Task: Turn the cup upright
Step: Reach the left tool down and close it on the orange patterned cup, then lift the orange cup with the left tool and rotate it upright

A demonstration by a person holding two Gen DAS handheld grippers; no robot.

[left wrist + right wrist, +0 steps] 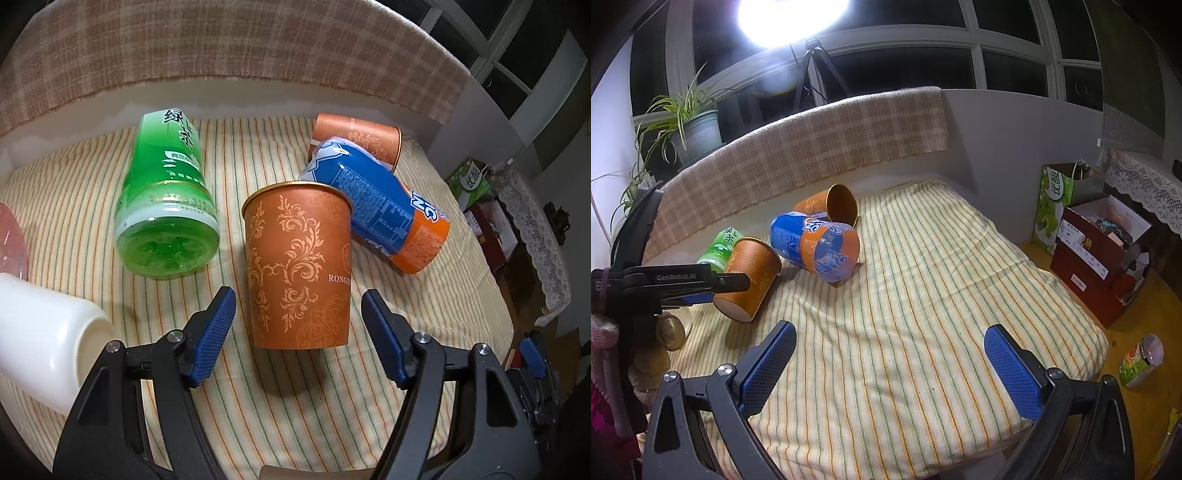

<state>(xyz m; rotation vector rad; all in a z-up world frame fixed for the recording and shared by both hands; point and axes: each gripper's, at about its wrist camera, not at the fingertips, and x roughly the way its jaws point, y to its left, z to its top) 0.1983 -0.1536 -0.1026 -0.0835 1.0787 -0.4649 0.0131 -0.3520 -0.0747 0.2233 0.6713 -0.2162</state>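
The left gripper (298,334) is seen with its jaws spread, one blue pad on each side of the orange cup (299,266), neither pad touching it. The cup stands mouth up in the left wrist view; in the right wrist view it (748,275) is seen tilted, its base lifted off the striped cloth (923,314). A white cup (44,339) lies just left of the gripper. Just beyond, a green bottle (166,206) lies on its side to the left, and a blue and orange bottle (376,214) lies against the cup's right rim. Behind that bottle a second orange cup (362,138) lies on its side; its open mouth (842,205) is shown only in the right wrist view. The right gripper (890,365) is held wide apart over bare cloth, nothing between its pads. Only that view shows the red box (1104,254), a jar (1141,360) on the floor, the potted plant (690,125) and the tripod lamp (792,18)
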